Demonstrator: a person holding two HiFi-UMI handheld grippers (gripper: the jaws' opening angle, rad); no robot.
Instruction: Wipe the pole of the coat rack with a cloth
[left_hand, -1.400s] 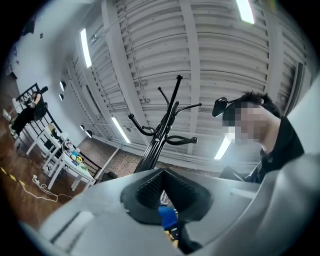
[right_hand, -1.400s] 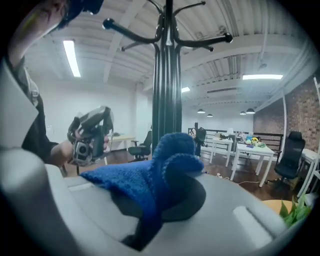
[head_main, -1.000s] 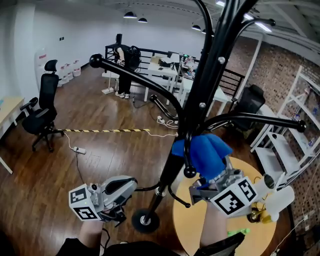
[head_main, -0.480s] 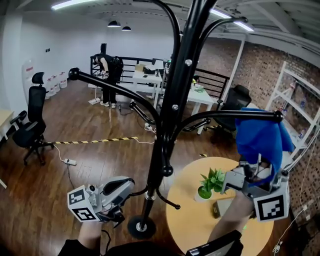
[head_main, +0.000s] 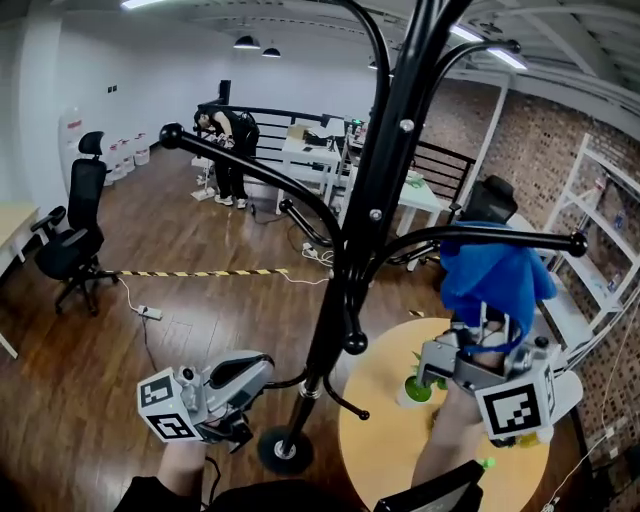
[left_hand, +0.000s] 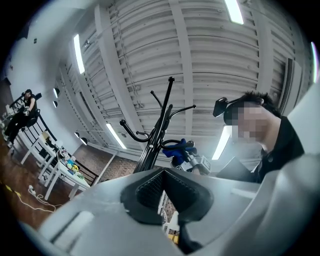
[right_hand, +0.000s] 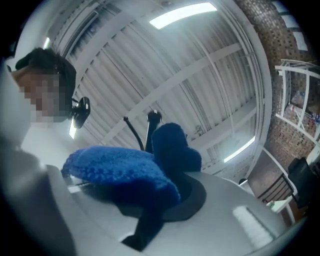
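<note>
The coat rack pole (head_main: 345, 270) runs up the middle of the head view, and its top is cut off by the upper edge; its round base (head_main: 285, 450) stands on the wood floor just left of a round table (head_main: 375, 440). The blue cloth (head_main: 495, 280) is to the right of the pole and well apart from it, bunched up against one of the rack's curved arms (head_main: 500, 238); whether it touches that arm is hard to tell. The right gripper (head_main: 487, 340) pinches the cloth from below, and in its own view the cloth (right_hand: 125, 170) spills over the jaws and hides most of them. The left gripper (head_main: 240, 378) is held low, left of the pole and near the base, with its jaws (left_hand: 162, 187) pressed together on nothing. A small green plant (head_main: 420, 385) on the table is partly hidden behind the right gripper.
</note>
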